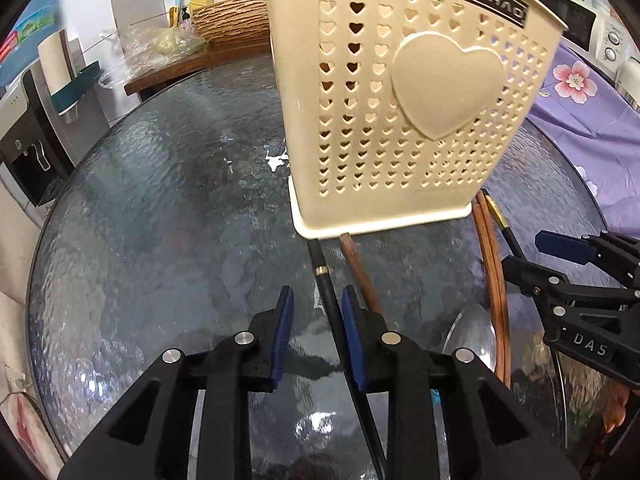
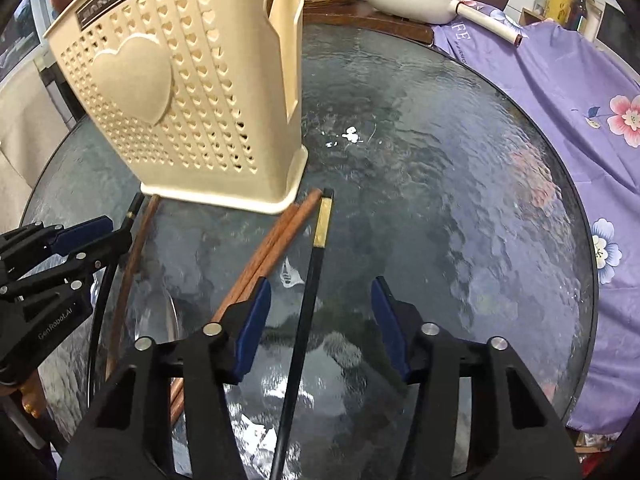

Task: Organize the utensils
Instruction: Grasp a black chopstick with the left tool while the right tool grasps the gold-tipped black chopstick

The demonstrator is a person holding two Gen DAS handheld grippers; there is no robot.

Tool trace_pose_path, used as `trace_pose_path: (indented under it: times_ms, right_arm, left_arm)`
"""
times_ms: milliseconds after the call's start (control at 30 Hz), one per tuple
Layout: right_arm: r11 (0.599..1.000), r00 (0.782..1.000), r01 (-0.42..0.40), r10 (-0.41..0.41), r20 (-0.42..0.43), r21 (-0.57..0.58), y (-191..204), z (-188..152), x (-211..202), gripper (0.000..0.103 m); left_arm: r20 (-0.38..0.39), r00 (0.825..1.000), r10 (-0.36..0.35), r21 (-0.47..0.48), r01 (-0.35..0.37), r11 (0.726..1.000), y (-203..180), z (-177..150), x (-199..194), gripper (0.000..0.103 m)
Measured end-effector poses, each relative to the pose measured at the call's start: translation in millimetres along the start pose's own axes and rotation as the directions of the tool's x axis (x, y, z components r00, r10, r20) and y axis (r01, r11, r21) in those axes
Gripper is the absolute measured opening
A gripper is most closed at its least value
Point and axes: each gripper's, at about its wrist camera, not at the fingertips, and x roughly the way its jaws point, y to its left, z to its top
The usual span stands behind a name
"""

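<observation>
- L gripper (image 1: 316, 304): jaws apart, black chopstick (image 1: 329, 296) between, pads not pressing.
- R gripper (image 2: 320, 296): jaws apart round gold-banded chopstick (image 2: 306, 304).
- Cream holder (image 1: 400, 92) upright on glass bench (image 1: 160, 208).

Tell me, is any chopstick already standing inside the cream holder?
No. In the right wrist view the chopsticks, such as the black chopstick, lie flat on the glass table in front of the holder.
</observation>
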Motion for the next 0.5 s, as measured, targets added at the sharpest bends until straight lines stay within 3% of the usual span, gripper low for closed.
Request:
trace_pose_path:
  times_ms: [333, 500]
  right_arm:
    - [1.000, 1.000, 0.014, -0.015, 0.008, 0.015, -1, 15, 8, 0.035]
    - [1.000, 0.999, 0.013, -0.013, 0.030, 0.000, 4, 12, 8, 0.015]
  left_arm:
    - [0.009, 1.000, 0.010, -0.004, -0.010, 1.000, 2, 10, 8, 0.010]
    - [0.020, 1.000, 0.014, -0.006, -0.014, 1.000, -2, 5, 5, 0.008]
